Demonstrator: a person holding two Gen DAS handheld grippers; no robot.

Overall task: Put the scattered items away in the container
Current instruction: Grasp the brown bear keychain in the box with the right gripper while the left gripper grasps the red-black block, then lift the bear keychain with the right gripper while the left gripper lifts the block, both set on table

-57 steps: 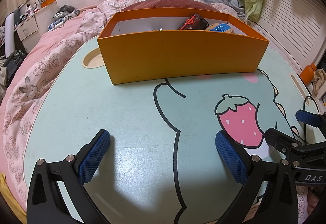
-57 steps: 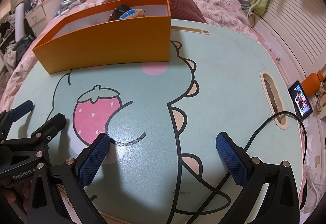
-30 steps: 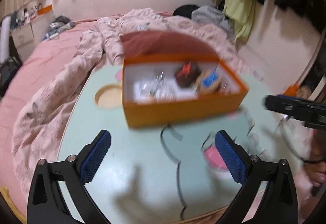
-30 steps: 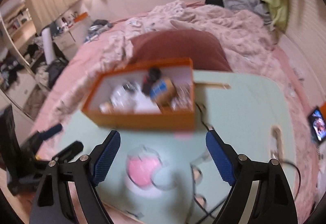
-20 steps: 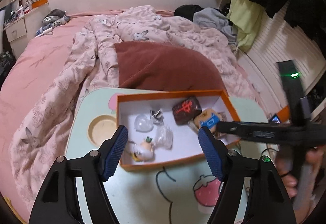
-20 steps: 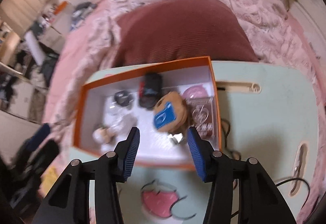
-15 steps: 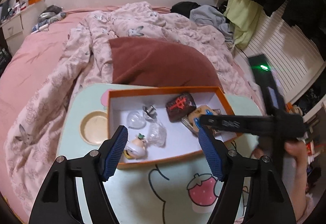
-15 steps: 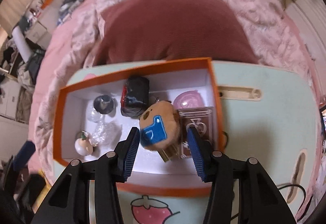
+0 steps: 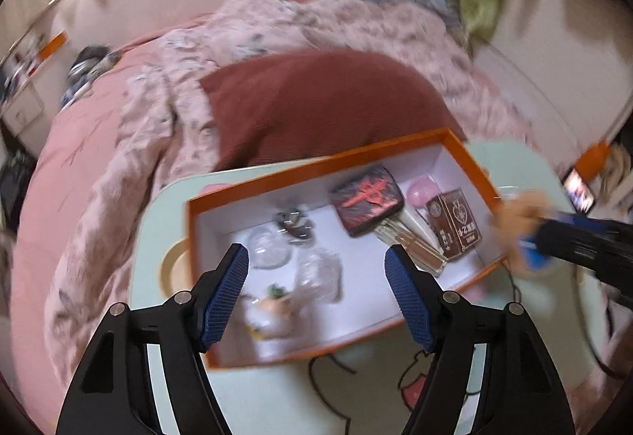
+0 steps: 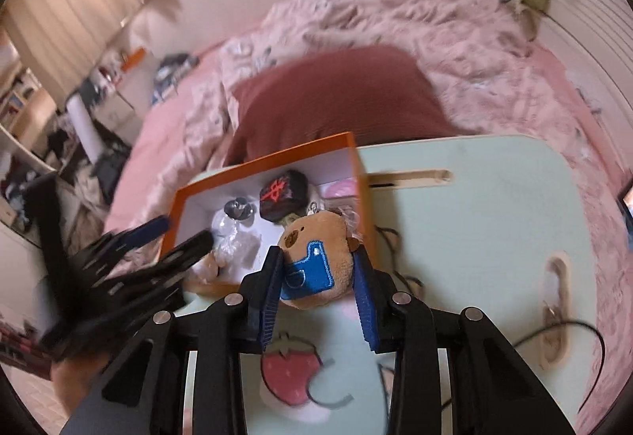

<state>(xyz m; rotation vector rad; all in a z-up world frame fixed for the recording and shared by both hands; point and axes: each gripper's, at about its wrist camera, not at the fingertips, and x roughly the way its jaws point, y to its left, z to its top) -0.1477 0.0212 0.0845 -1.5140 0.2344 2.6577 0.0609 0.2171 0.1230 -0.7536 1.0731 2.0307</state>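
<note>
The orange box (image 9: 316, 166) sits on the pale green table and holds several items: a dark case with red marks (image 9: 368, 199), a brown card box (image 9: 455, 225), a clear bag (image 9: 316, 272) and a small figurine (image 9: 273, 300). My left gripper (image 9: 316, 257) hovers over the box's near half. Its jaws are closing with nothing pressed between them. My right gripper (image 10: 318, 257) is closing on a brown plush with a blue patch (image 10: 312, 237), and both pads touch it. It holds the plush above the box's right edge (image 10: 362, 173). The plush (image 9: 514, 213) looks blurred in the left wrist view.
A maroon pillow (image 9: 316, 98) and pink bedding (image 10: 455, 39) lie just behind the box. The table (image 10: 474, 205) has a slot, a cup recess (image 9: 172, 268), a black cable (image 10: 573, 336) and a strawberry print (image 10: 289, 375). A phone (image 9: 579, 189) lies off the right side.
Both grippers rose from table level to above the box. The right jaws narrowed around the plush and carried it toward the box's right edge. The left jaws narrowed.
</note>
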